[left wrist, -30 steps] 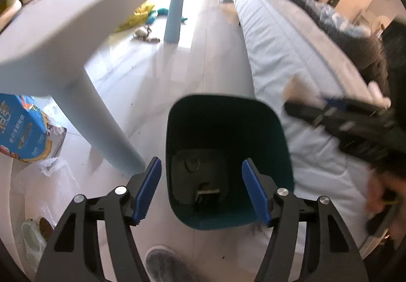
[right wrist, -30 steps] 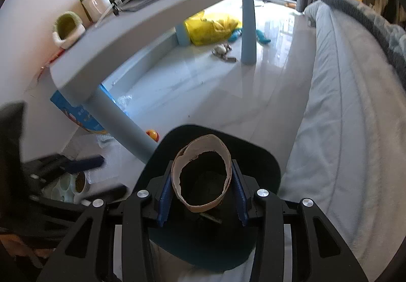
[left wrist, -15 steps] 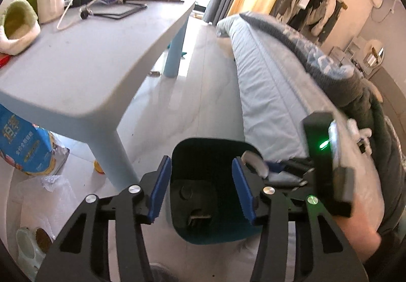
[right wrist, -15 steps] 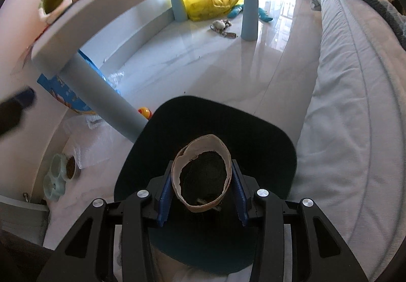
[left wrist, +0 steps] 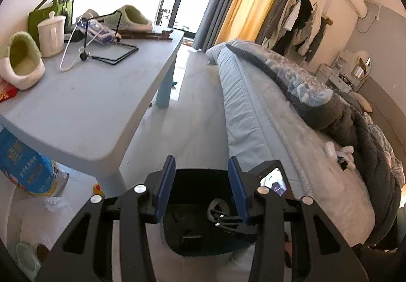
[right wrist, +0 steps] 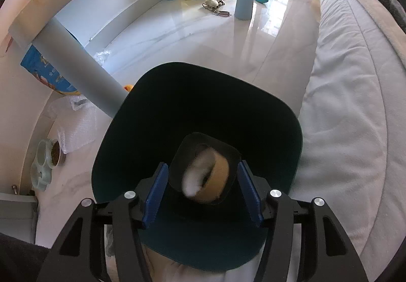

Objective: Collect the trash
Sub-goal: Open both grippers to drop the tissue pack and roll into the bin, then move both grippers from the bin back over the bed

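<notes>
- Right gripper (right wrist: 203,192) stands apart above the bin (right wrist: 162,94); the blurred cardboard roll (right wrist: 210,175) could bounce out.
- Left gripper (left wrist: 201,185), apart and empty, may knock the rim.

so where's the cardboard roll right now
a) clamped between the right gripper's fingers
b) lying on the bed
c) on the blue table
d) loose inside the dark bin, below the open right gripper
d: in the right wrist view the cardboard roll shows blurred down in the dark bin, with the right gripper open above it and its pads clear of the roll.
</notes>
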The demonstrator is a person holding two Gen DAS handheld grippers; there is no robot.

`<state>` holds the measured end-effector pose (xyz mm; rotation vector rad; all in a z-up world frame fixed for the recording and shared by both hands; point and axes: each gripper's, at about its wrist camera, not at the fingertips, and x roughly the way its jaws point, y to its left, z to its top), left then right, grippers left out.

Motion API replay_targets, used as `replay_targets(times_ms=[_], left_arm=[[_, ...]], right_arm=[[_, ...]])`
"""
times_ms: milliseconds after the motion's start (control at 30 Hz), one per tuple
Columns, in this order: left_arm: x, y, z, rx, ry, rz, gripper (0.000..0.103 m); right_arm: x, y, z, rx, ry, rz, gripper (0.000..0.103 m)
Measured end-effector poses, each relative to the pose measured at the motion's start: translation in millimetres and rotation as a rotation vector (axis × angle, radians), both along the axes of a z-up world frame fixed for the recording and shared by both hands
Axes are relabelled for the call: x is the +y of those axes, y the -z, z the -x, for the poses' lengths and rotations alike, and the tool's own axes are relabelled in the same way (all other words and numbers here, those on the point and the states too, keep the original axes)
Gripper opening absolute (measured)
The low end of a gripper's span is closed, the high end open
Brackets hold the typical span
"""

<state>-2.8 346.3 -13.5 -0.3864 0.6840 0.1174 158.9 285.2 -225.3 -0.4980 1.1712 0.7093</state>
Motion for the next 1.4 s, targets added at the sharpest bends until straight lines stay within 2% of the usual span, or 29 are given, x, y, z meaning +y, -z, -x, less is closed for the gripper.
replay_targets(times_ms=[333,433,633,1000,1400], left_arm=[[-16.9,-20.6,-1.6,-0.051,0.017,-0.014,0.045],[-23.0,-25.9,-3.6,-0.066,0.024,-0.011,0.045],[-36.1,-36.2,-8.1,-0.083,0.028,-0.033,0.045],[-77.2,-49.3,-28.1,-0.093,0.035,-0.101,0.048],[-126.7,-43.4,-57.1,-0.104,0.102,-0.114,0.05]], right_arm=[[-7.0,-26.4,8.3,-0.005,-0.019,-0.069,0.059],[-12.1,-42.7,12.8,-0.011,-0.028,-0.108,0.063],[-24.9,-74.7,18.3,-0.046,-0.053,-0.187,0.064],[-86.0,-124.5,3.6,-0.168,0.005,-0.283,0.069],[-164.5,-156.9,-15.3,-0.264,0.128,-0.325,0.074]])
